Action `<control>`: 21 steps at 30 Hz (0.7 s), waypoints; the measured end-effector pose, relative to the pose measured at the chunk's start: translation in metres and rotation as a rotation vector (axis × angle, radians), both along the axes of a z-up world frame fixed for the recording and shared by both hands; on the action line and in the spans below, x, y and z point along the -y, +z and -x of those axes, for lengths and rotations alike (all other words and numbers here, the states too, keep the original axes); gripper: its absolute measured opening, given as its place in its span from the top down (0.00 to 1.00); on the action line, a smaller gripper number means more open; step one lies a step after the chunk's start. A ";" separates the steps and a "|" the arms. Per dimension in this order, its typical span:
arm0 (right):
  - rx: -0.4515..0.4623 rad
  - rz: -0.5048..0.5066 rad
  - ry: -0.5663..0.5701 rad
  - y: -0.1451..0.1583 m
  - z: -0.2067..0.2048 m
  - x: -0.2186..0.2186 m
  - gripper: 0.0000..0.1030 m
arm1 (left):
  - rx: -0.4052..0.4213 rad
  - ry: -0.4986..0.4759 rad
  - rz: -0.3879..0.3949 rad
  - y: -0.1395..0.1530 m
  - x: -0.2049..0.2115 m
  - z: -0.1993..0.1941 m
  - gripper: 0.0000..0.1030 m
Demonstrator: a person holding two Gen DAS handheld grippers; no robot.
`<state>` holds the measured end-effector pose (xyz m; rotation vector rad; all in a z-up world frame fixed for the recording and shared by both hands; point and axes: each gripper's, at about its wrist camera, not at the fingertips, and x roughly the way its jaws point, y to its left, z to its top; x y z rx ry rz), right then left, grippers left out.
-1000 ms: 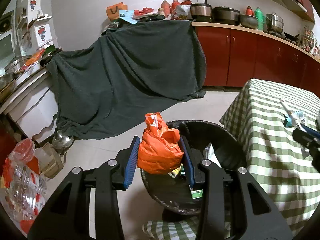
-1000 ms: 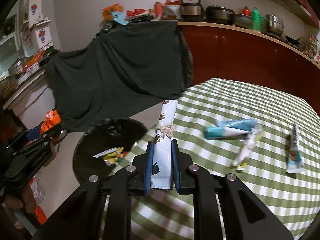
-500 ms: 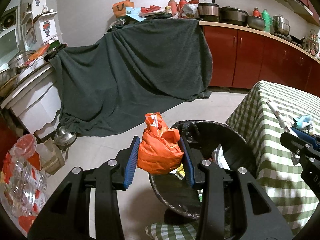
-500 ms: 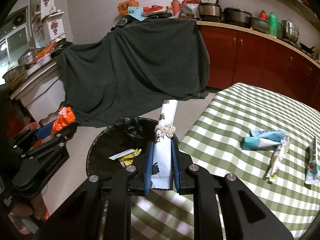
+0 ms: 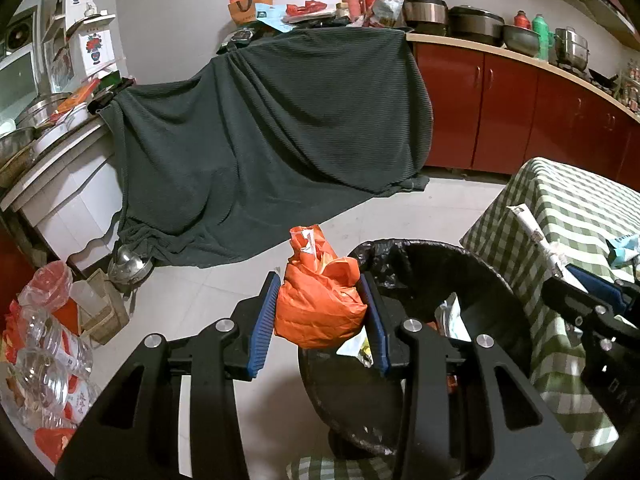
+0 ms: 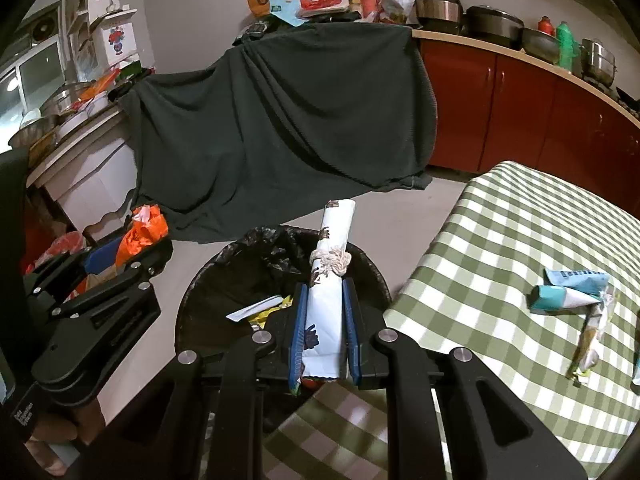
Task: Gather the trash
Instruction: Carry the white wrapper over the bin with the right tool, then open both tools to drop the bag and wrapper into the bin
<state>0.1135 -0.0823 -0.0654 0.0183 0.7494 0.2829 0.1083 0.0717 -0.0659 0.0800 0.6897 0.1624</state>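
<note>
While both grippers swing over from the surface (image 6: pixel 500 240), the bin (image 6: pixel 208 292) now sits under them: right gripper (image 6: pixel 323 332) fingers pinching the rolled paper (image 6: pixel 332 264), left gripper (image 5: pixel 318 322) fingers pinching the orange bag (image 5: pixel 320 300); drop looks imminent.

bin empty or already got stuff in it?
Not empty. The black-lined trash bin already holds a white strip and yellow wrappers at the bottom, seen in both wrist views. How full: cannot tell.

bins: 1 (image 6: pixel 208 300) | orange bags: 1 (image 5: pixel 320 304) | paper rolls: 1 (image 6: pixel 330 276) | table wrappers: 3 (image 6: pixel 568 294)
</note>
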 end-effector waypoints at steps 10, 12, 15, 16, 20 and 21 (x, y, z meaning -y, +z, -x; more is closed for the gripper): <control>-0.039 0.001 0.030 -0.012 -0.017 -0.011 0.80 | -0.017 -0.019 0.002 -0.013 -0.001 -0.015 0.60; -0.033 -0.008 0.021 -0.011 -0.016 -0.010 0.72 | -0.023 -0.014 -0.004 -0.016 -0.001 -0.017 0.55; -0.013 -0.006 0.004 -0.008 -0.013 -0.007 0.65 | -0.026 -0.007 -0.005 -0.017 -0.002 -0.018 0.52; -0.012 -0.007 0.003 -0.008 -0.012 -0.006 0.65 | -0.027 -0.005 -0.004 -0.017 -0.002 -0.018 0.51; 0.001 -0.015 -0.004 -0.002 -0.007 -0.001 0.65 | -0.025 -0.002 0.001 -0.015 -0.002 -0.018 0.47; 0.011 -0.011 -0.010 0.001 -0.005 0.001 0.65 | -0.024 -0.004 0.000 -0.015 0.000 -0.018 0.46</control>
